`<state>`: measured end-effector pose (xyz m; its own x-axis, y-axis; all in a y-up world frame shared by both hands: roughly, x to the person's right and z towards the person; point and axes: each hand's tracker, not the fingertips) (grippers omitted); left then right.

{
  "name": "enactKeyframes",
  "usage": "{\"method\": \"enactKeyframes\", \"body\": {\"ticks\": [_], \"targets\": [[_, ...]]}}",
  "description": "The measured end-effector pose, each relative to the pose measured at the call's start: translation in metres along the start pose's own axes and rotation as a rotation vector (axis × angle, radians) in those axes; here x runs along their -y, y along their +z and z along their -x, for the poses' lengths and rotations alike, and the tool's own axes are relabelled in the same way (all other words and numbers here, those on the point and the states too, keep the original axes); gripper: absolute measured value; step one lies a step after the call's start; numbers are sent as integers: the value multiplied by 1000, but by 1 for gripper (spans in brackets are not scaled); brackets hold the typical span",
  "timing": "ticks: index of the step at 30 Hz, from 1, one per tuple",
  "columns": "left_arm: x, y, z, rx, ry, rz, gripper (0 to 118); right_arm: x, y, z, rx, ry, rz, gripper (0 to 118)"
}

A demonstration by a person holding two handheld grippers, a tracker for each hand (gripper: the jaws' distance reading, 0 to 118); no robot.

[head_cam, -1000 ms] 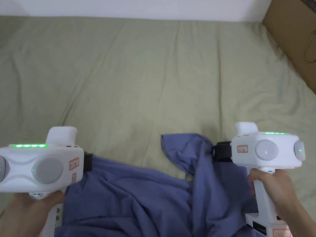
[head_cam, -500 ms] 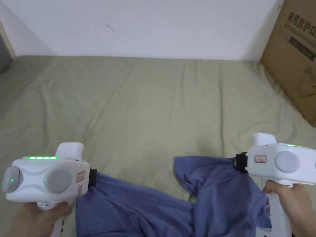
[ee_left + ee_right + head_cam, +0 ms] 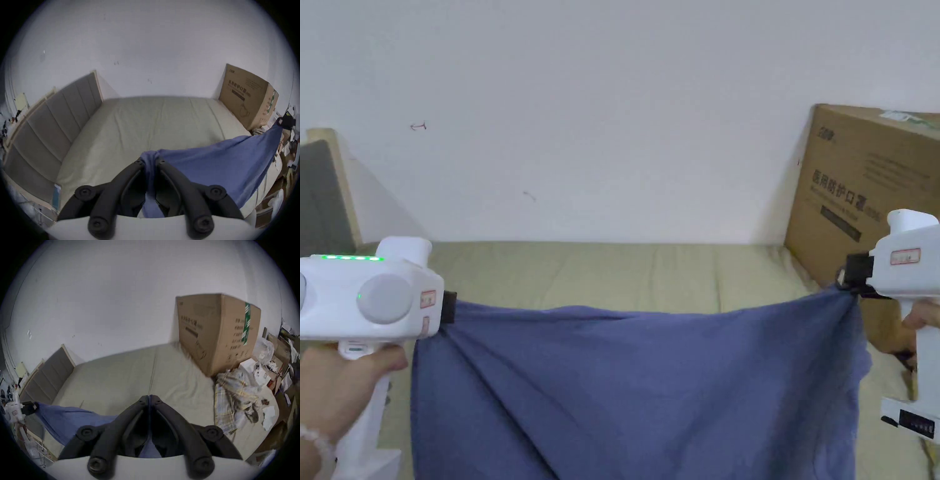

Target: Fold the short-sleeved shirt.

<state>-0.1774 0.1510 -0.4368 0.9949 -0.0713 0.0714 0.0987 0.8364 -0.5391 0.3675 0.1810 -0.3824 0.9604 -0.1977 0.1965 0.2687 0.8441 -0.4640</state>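
Shirt: blue shirt (image 3: 637, 387), soft matte knit, stretched into a wide sagging sheet above the bed's near edge, diagonal creases fanning from both top corners.
Left tool (image 3: 150, 160): black jaws clamped on a bunched top corner.
Right tool (image 3: 150, 396): jaws pressed together on a thin fabric edge.
Bed (image 3: 650, 275): pale green sheet, faint wrinkles.
Box (image 3: 862, 206): brown cardboard at the bed's far right corner.
Right gripper view: crumpled plaid cloth (image 3: 233, 395) beside the box.

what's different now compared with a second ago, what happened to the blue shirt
Both grippers have lifted and pulled apart: the blue short-sleeved shirt, crumpled on the olive-green bed sheet a second ago, now hangs stretched between the left gripper and the right gripper. Nothing was let go; each gripper's jaws stay clamped on the same shirt edge. The brown cardboard box has not moved.
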Motion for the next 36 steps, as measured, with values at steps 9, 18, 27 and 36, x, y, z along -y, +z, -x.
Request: {"method": "enactKeyframes", "body": {"ticks": [9,18,27,36], "targets": [[-98,13,10,-80,-18,-141,8,-88,19,16,-16,-8,-81,3],[-184,-22,8,-166,-41,-223,8,-189,-17,57,-48,-11,-144,3],[-289,-60,20,-171,60,-331,8,-287,-51,91,-13,54,-261,3],[-352,-102,26,-172,59,-399,8,-338,-77,113,32,69,-324,3]]}}
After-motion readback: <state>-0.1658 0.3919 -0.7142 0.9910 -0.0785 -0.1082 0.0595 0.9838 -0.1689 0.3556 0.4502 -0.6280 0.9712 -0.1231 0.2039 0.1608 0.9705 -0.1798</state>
